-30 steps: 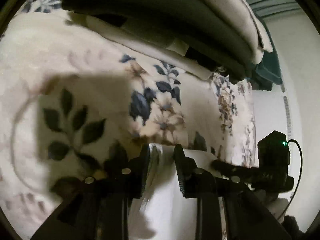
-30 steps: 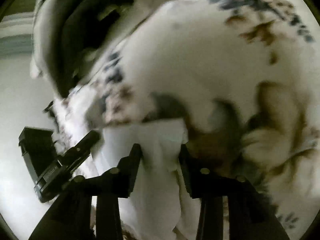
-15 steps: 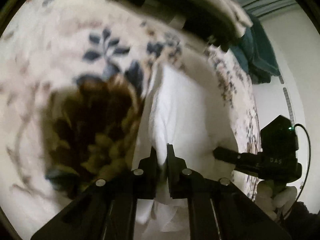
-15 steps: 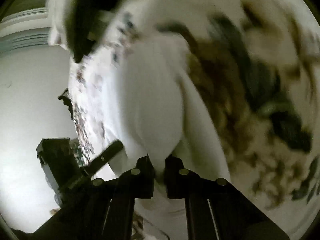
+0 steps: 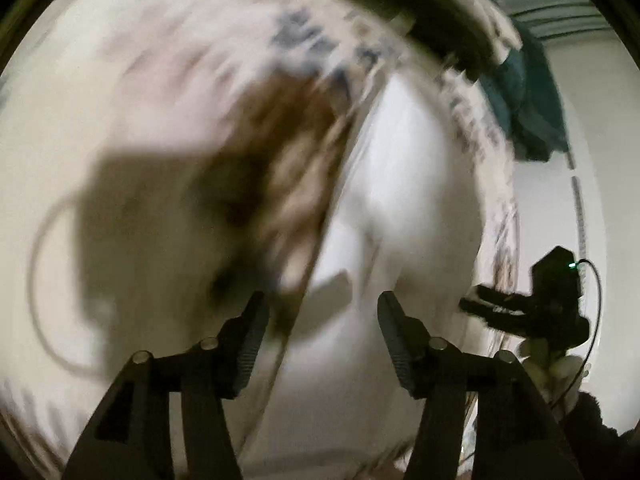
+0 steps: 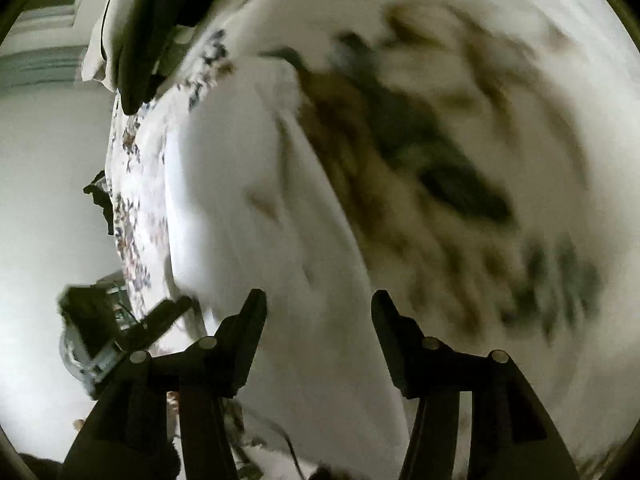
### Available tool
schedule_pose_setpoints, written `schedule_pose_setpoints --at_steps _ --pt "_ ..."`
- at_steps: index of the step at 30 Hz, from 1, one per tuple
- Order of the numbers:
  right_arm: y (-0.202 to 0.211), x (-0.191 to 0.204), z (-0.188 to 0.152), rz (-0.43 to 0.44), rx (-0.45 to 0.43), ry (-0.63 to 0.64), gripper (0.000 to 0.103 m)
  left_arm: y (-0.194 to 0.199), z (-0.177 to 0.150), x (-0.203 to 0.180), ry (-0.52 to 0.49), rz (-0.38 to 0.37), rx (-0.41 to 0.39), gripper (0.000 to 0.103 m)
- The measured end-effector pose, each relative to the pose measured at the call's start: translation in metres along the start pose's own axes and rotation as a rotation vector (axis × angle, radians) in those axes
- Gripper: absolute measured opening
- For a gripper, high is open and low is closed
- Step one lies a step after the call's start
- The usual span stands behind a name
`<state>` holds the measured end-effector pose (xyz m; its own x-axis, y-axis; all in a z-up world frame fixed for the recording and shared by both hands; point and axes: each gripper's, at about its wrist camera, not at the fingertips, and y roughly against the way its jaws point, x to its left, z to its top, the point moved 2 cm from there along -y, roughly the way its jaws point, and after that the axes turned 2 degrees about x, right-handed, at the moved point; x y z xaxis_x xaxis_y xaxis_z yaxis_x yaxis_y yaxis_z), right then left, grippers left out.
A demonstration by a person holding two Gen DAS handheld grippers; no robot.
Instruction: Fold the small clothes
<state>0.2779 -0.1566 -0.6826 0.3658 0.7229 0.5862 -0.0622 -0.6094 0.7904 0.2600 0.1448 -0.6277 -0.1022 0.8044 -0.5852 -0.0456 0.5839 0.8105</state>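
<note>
A small white garment [image 5: 404, 200] lies spread on the floral bedspread [image 5: 140, 120], blurred by motion. My left gripper [image 5: 320, 320] is open and empty just above the garment's near edge. In the right wrist view the same white garment [image 6: 248, 200] lies below my right gripper [image 6: 318, 316], which is open and empty too. The right gripper also shows in the left wrist view [image 5: 532, 304], at the garment's right side. The left gripper shows in the right wrist view [image 6: 120, 328], at the garment's left side.
A stack of folded dark and pale clothes [image 5: 420, 8] sits at the far end of the bed, also in the right wrist view [image 6: 152, 20]. A teal cloth [image 5: 524, 108] lies beyond it. White walls [image 6: 40, 200] flank the bed.
Both grippers were shut on the white garment half a second ago. Now both have opened and let it go; it lies flat on the bedspread.
</note>
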Motion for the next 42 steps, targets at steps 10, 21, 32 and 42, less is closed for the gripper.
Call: schedule_pose_setpoints --at_steps 10,21,32,42 --pt "-0.006 -0.048 -0.128 -0.062 0.123 -0.081 0.057 -0.010 -0.115 0.033 0.125 0.127 0.063 0.052" --pt "-0.029 -0.045 -0.163 -0.253 0.024 -0.016 0.004 0.019 -0.135 0.000 0.123 0.093 -0.114 0.002" --pt "-0.002 -0.077 -0.149 -0.309 0.011 -0.059 0.004 0.003 -0.154 -0.003 0.166 -0.008 -0.084 0.002" --pt "0.022 -0.051 -0.142 -0.341 -0.026 0.071 0.039 0.015 -0.158 -0.005 0.167 -0.058 -0.115 0.002"
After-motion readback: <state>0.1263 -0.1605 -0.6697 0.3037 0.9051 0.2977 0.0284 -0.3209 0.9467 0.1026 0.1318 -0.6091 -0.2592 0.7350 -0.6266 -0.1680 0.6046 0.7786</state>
